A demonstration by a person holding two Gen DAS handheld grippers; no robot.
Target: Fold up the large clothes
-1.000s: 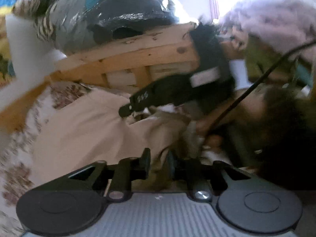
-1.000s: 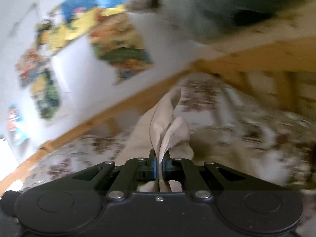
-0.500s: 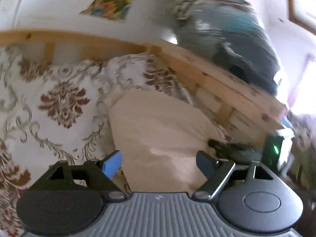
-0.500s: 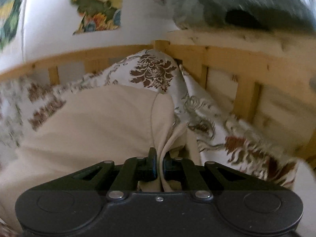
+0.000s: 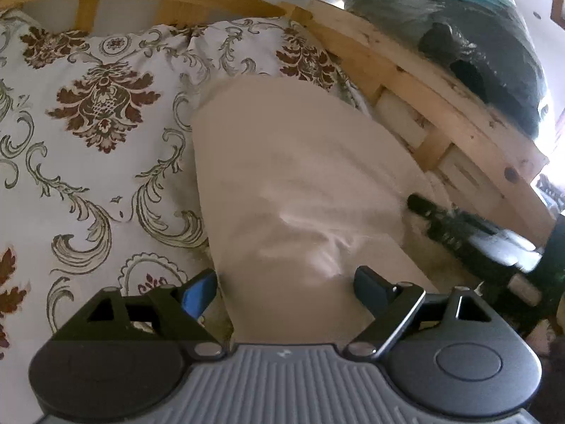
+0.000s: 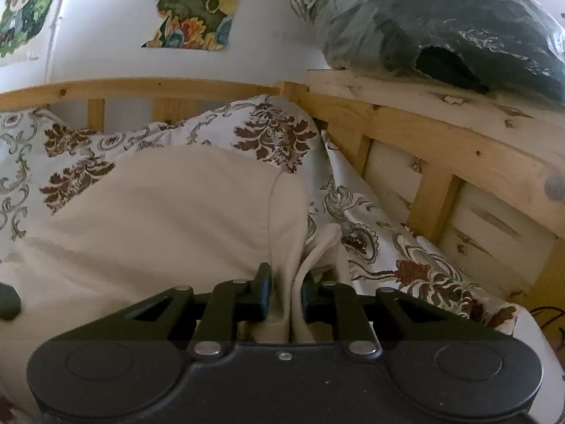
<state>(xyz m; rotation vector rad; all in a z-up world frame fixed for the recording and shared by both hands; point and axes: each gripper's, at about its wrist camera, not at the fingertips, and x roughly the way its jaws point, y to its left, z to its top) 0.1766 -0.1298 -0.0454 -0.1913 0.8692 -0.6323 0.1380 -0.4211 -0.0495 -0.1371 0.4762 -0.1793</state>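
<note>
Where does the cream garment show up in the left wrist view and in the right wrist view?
Left wrist: cream garment runs up the centre from between the open fingers.
Right wrist: cream garment fills centre-left, its edge between the fingers.
Shared landmark: wooden bed rail, on the right in both.

Looks like a bedroom at home: pine bed frame (image 6: 416, 141) with slats, floral damask bedspread (image 5: 95, 113), colourful posters (image 6: 194, 7) stuck on the white wall, plastic-wrapped bundle (image 6: 441, 17) on the rail.

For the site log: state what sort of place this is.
Most likely a bedroom: a wooden bed frame surrounds floral bedding, a beige garment lies on it, and colourful pictures hang on the wall.
</note>
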